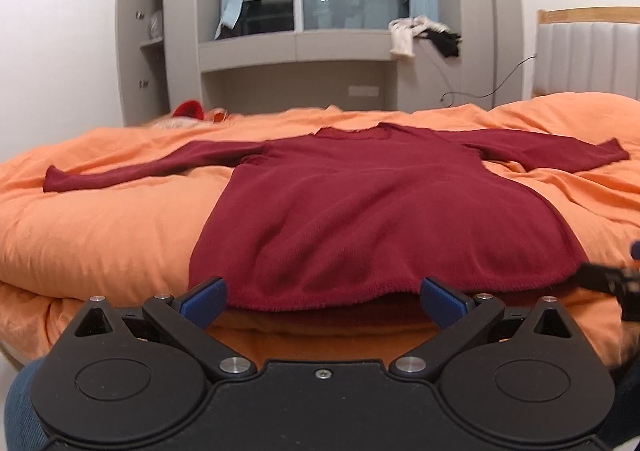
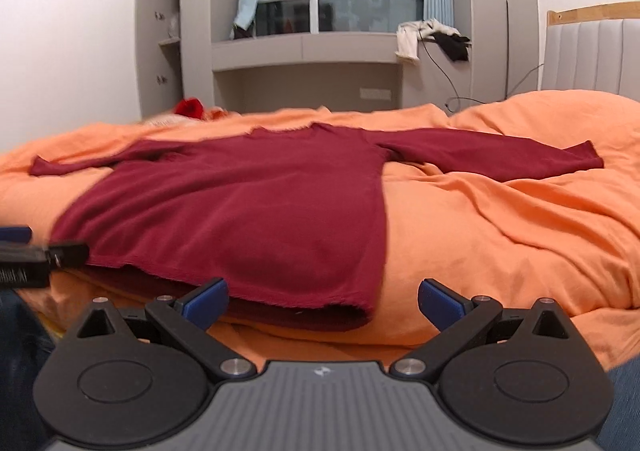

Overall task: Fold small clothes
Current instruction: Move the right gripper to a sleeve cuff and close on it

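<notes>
A dark red long-sleeved sweater [image 1: 372, 211] lies flat on the orange duvet [image 1: 100, 235], both sleeves spread out, hem toward me. My left gripper [image 1: 323, 301] is open and empty just in front of the hem's left half. My right gripper [image 2: 322, 301] is open and empty in front of the sweater's [image 2: 240, 211] lower right hem corner. Each gripper shows at the edge of the other's view: the right one [image 1: 612, 283] and the left one [image 2: 36, 255].
The bed's padded headboard [image 1: 588, 55] is at the right. A grey window desk unit [image 1: 296, 47] stands behind the bed with white and black clothes [image 1: 424, 35] on it. A red item [image 1: 188, 109] lies at the bed's far left. A cable [image 1: 480, 91] hangs by the wall.
</notes>
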A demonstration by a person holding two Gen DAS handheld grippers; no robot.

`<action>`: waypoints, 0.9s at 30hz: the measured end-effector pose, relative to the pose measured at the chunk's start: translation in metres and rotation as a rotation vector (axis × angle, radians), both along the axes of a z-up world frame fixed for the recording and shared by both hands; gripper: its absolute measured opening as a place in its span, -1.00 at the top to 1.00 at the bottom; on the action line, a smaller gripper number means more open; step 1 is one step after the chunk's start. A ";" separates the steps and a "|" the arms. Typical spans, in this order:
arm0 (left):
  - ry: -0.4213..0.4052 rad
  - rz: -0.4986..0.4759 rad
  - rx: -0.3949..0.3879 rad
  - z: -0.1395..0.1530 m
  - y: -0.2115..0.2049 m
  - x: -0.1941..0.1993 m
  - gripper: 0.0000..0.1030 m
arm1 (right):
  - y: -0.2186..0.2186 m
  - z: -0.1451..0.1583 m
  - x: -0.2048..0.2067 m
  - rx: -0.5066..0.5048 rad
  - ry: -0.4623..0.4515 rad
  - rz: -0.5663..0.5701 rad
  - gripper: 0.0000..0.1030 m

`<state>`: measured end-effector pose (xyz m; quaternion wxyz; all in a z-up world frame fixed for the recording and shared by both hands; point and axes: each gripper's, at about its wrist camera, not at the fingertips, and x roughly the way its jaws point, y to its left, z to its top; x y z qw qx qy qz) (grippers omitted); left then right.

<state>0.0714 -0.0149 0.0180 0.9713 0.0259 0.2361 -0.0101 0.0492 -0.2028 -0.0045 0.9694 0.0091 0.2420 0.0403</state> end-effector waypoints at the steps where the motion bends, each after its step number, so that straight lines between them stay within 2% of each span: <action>1: 0.011 0.001 -0.016 0.002 -0.001 0.008 -0.99 | -0.002 0.000 0.005 -0.014 0.007 -0.010 -1.00; 7: 0.054 -0.010 -0.072 0.013 -0.014 0.060 -0.99 | -0.022 -0.002 0.038 -0.017 0.045 -0.028 -1.00; 16: 0.044 -0.088 -0.051 0.028 -0.059 0.134 -0.99 | -0.067 0.005 0.096 0.003 0.079 -0.077 -1.00; 21: 0.079 -0.118 -0.011 0.029 -0.081 0.179 -0.99 | -0.098 0.014 0.131 0.026 0.065 -0.103 -1.00; 27: 0.090 -0.129 0.056 0.025 -0.096 0.217 -0.99 | -0.149 0.026 0.176 0.101 -0.011 -0.196 -1.00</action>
